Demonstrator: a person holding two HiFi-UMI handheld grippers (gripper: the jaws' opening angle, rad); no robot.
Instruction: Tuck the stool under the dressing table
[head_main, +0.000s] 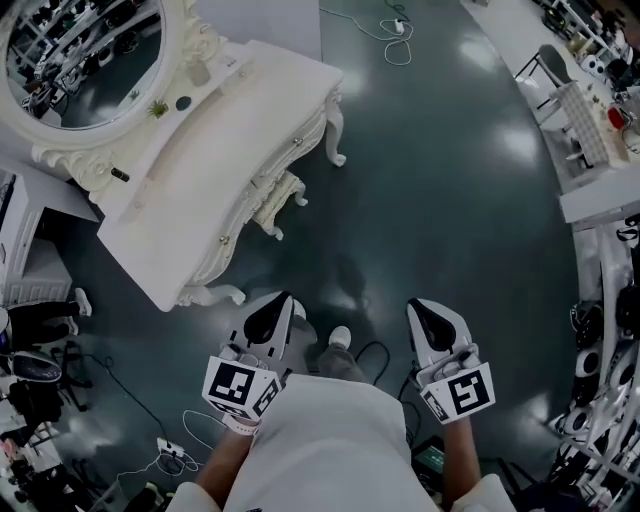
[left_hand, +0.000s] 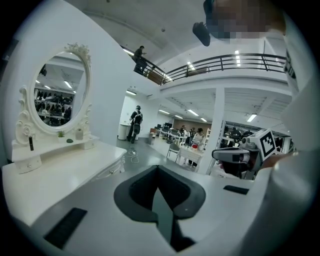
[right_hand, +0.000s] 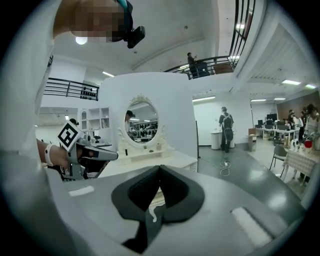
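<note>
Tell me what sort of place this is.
Probably a big open lab or workshop hall, not a home. The ornate white dressing table with oval mirror stands on a dark glossy floor with loose white cables, and a black-railed upper gallery overlooks it.

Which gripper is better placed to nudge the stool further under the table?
Left, I'd say. The left gripper is nearer the table and the stool showing under its front edge. The right gripper is farther off over the floor. Both are shut, empty, touching nothing.
</note>
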